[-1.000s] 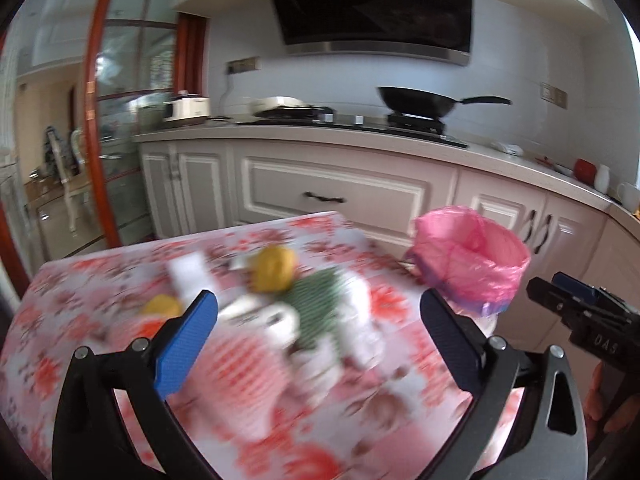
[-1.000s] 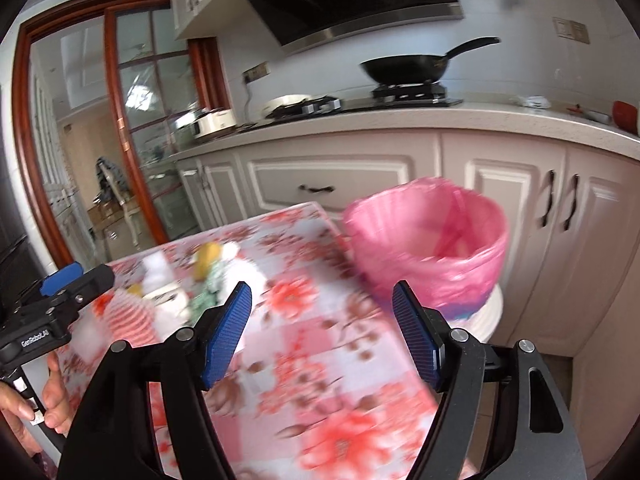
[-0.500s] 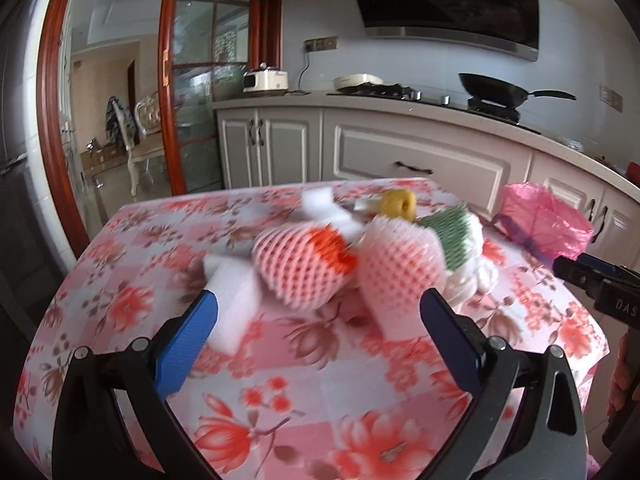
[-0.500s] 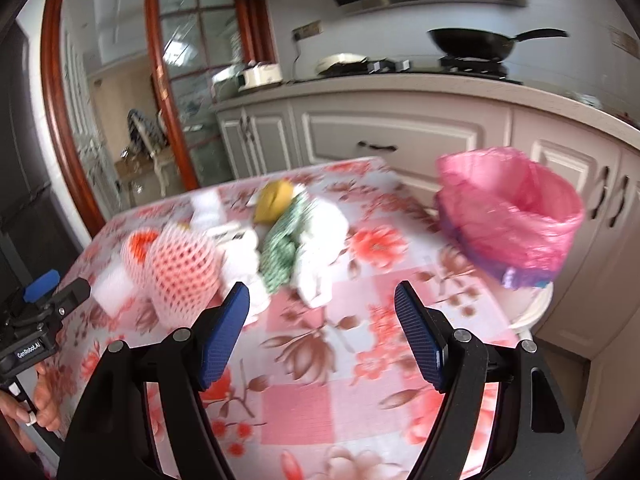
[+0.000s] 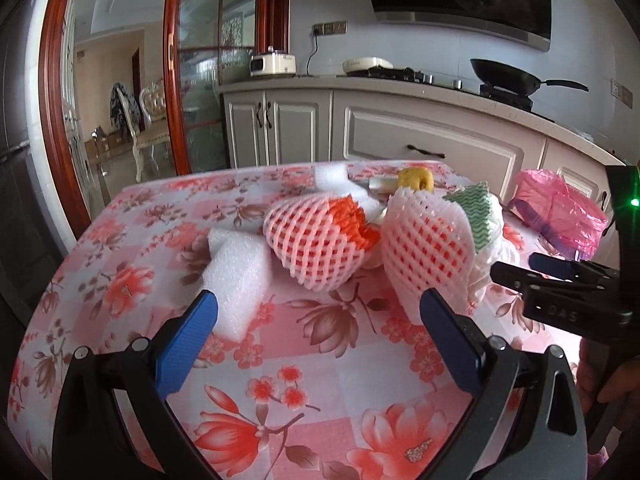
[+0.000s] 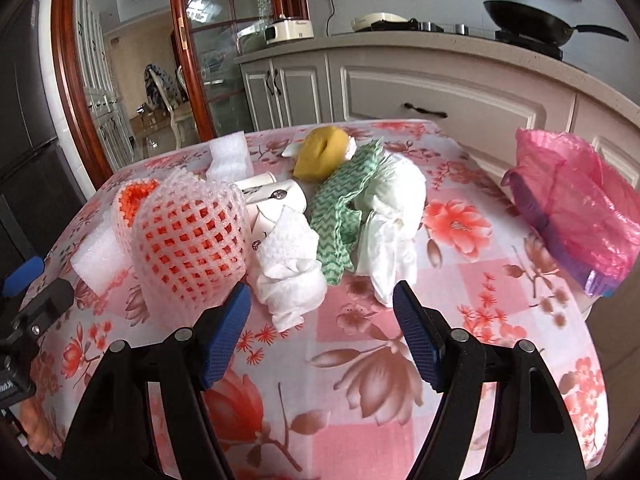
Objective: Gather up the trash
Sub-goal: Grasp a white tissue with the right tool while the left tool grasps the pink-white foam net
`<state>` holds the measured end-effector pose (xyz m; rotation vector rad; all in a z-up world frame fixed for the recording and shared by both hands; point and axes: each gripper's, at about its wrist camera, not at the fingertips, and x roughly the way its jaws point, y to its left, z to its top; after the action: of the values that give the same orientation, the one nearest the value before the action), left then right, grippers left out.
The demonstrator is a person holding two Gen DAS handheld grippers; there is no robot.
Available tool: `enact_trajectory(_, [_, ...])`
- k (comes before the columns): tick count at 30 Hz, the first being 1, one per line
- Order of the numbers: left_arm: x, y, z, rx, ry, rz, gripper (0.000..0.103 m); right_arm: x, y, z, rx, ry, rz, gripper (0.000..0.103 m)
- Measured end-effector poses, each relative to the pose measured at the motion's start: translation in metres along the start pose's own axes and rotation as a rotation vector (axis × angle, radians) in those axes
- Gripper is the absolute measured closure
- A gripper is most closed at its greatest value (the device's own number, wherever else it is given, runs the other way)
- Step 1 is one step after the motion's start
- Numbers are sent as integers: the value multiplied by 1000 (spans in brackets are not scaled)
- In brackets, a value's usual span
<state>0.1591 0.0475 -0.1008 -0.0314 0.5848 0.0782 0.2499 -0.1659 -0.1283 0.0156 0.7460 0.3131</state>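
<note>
Just short of the crumpled white tissue point(image 6: 289, 276), the right gripper point(image 6: 322, 322) hovers, empty jaws closing; the left gripper point(image 5: 318, 330) is released. Approach step: next, pinch the tissue, then carry it beyond to the pink-lined bin point(image 6: 576, 216) at the table point(image 6: 360, 400) edge.

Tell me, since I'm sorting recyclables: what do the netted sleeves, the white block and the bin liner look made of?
Netted sleeves: soft foam mesh, pink-white, matte, with open diamond holes. White block: probably expanded foam sheet, with a grainy matte surface. Bin liner: thin pink plastic film, translucent, crinkled and glossy.
</note>
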Motion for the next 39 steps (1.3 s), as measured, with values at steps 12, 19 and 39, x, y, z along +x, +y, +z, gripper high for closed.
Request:
enact_trajectory(12, [13,-3,-4,2,38,-12,6,27,10,8,-48,43,35,65])
enact_trajectory(19, [21,-13,2,3,60,-35,6,0,-5,4,-33,-28,55,75])
enact_trajectory(39, [93,-92,19,68,163,-87,29,-48,-59,-19,74,-98,59,75])
